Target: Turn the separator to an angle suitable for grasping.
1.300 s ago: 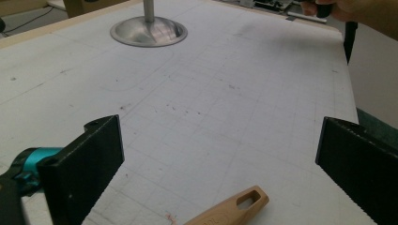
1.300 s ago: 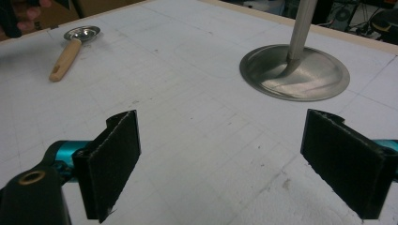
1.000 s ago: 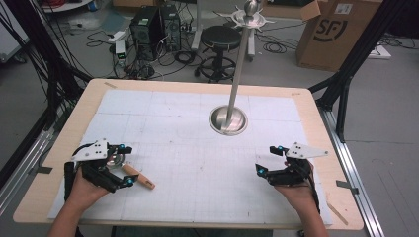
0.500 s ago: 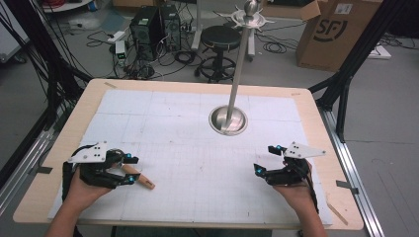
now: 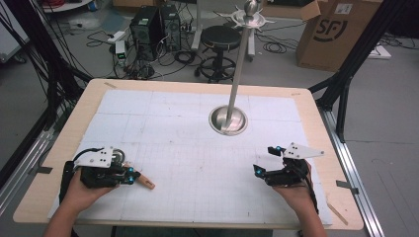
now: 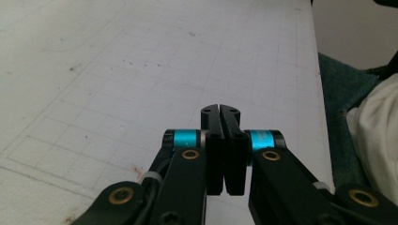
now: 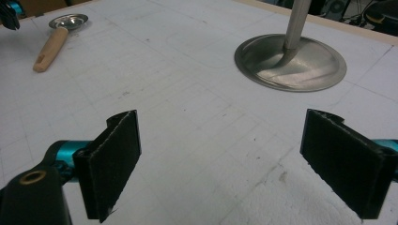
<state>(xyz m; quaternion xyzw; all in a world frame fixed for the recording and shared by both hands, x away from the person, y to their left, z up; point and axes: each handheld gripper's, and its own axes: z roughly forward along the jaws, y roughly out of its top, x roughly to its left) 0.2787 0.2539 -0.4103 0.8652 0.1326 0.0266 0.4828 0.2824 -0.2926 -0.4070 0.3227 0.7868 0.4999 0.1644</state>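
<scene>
left jaws: the left gripper has just been closing, pads now pressed flat together with nothing between them
right jaws: the right gripper is spread wide and empty, near the bench edge
spoon: wooden-handled spoon lies flat on the white mat, just beside the left gripper's tips
risk: looks like a missed grab tbh; a low, round handle can roll or get nudged away
risk 2: lifting now probably brings up nothing
around: metal stand mid-bench, well apart
in the way: nothing really
</scene>
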